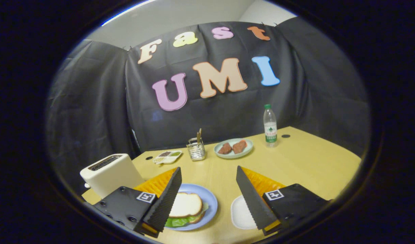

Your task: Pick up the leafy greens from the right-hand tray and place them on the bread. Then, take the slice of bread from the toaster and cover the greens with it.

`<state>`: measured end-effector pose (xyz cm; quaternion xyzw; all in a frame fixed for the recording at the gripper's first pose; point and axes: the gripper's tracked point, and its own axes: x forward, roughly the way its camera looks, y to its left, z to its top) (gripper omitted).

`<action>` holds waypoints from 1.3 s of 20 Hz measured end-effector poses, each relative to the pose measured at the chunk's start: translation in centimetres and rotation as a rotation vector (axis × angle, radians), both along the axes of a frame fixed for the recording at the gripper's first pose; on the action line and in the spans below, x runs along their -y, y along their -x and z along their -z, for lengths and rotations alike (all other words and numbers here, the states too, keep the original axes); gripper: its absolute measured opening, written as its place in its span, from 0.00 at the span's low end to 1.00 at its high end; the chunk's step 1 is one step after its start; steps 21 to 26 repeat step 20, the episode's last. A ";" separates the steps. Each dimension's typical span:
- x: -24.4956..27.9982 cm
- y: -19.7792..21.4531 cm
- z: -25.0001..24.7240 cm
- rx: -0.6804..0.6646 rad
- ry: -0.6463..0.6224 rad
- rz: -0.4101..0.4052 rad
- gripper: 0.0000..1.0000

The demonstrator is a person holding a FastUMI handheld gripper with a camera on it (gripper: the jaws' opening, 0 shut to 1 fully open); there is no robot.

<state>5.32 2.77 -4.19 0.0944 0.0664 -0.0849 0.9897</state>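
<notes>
A blue plate [210, 200] sits on the wooden table between my fingers, toward the left one. On it lies a slice of bread [185, 204] over green leaves [177, 221] that stick out at the near side, with another slice edge under them. My gripper [208, 173] hovers above the plate, open, with nothing between its fingers. The white toaster [109, 173] stands beyond the left finger, its slot on top dark. A small white tray [241, 212] lies by the right finger, with nothing seen on its visible part.
Farther back on the table [305, 159] stand a pale green plate [233, 154] with two brown patties, a wire holder [196, 149] with utensils, a small divided dish [167, 157] of seasonings and a clear water bottle [270, 126]. Black cloth walls the booth behind.
</notes>
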 end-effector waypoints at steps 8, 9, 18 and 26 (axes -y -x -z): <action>0.6 -1.3 -8.1 0.158 0.087 -0.096 1.00; 0.3 -0.9 -8.3 0.179 0.086 -0.113 1.00; 1.2 4.1 -7.9 0.212 0.068 -0.140 1.00; 2.0 4.4 -7.5 0.199 0.084 -0.127 1.00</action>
